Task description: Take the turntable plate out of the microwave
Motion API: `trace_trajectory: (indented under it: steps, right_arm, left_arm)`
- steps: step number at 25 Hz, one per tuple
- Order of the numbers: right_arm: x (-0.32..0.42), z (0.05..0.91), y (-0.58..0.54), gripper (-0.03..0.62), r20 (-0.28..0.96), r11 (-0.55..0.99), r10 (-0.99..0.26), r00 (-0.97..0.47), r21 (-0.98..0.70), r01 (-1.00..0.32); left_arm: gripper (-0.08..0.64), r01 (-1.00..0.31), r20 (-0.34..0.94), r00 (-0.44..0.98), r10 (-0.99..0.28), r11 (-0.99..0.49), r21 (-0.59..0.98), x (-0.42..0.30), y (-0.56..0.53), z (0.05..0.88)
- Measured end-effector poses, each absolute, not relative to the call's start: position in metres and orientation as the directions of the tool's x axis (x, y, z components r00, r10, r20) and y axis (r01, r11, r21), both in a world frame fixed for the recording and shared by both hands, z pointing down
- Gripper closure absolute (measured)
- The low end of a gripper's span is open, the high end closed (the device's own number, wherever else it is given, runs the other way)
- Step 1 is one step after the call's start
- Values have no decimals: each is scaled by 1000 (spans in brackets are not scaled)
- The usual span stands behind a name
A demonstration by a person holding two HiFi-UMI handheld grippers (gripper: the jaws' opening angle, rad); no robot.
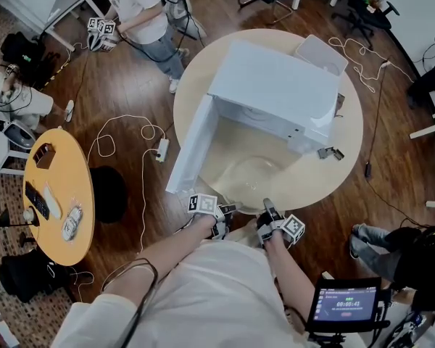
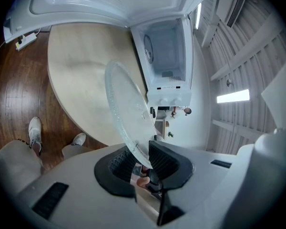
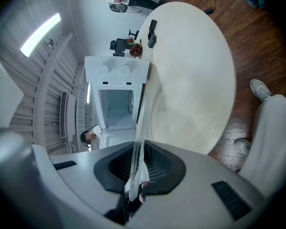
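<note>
The clear glass turntable plate (image 1: 250, 176) hangs just over the near part of the round table (image 1: 348, 143), outside the white microwave (image 1: 275, 85), whose door (image 1: 192, 147) stands wide open. My left gripper (image 1: 223, 212) holds the plate's near-left rim and my right gripper (image 1: 267, 210) holds its near-right rim. In the left gripper view the plate (image 2: 126, 109) runs tilted between the pads of the gripper (image 2: 142, 159), with the open microwave (image 2: 167, 51) beyond. In the right gripper view the plate (image 3: 142, 128) shows edge-on, pinched by the gripper (image 3: 140, 168).
A white bin (image 1: 320, 53) sits behind the microwave and a small black clip (image 1: 330, 152) lies on the table to its right. A power strip (image 1: 162, 149) and cables trail on the floor at left. A person (image 1: 148, 13) stands at the far side. A tablet (image 1: 346, 304) stands at my right.
</note>
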State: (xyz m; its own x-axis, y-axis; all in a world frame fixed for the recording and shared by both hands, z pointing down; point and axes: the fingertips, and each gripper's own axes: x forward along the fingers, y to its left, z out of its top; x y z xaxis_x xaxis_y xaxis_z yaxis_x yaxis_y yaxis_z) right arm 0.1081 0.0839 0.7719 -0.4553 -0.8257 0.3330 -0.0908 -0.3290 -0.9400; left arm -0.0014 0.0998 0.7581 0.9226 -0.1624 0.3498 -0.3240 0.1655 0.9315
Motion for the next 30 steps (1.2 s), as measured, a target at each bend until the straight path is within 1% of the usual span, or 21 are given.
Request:
trace_trajectory:
  steps: [17, 30]
  right_arm:
    - [110, 785, 83, 563, 359, -347, -802, -478, -931, -117]
    - [109, 790, 79, 561, 370, -368, -789, -490, -924, -104]
  left_arm:
    - [492, -332, 362, 918, -163, 183, 925, -1, 100, 766]
    - [492, -333, 368, 915, -167, 203, 921, 0, 97, 771]
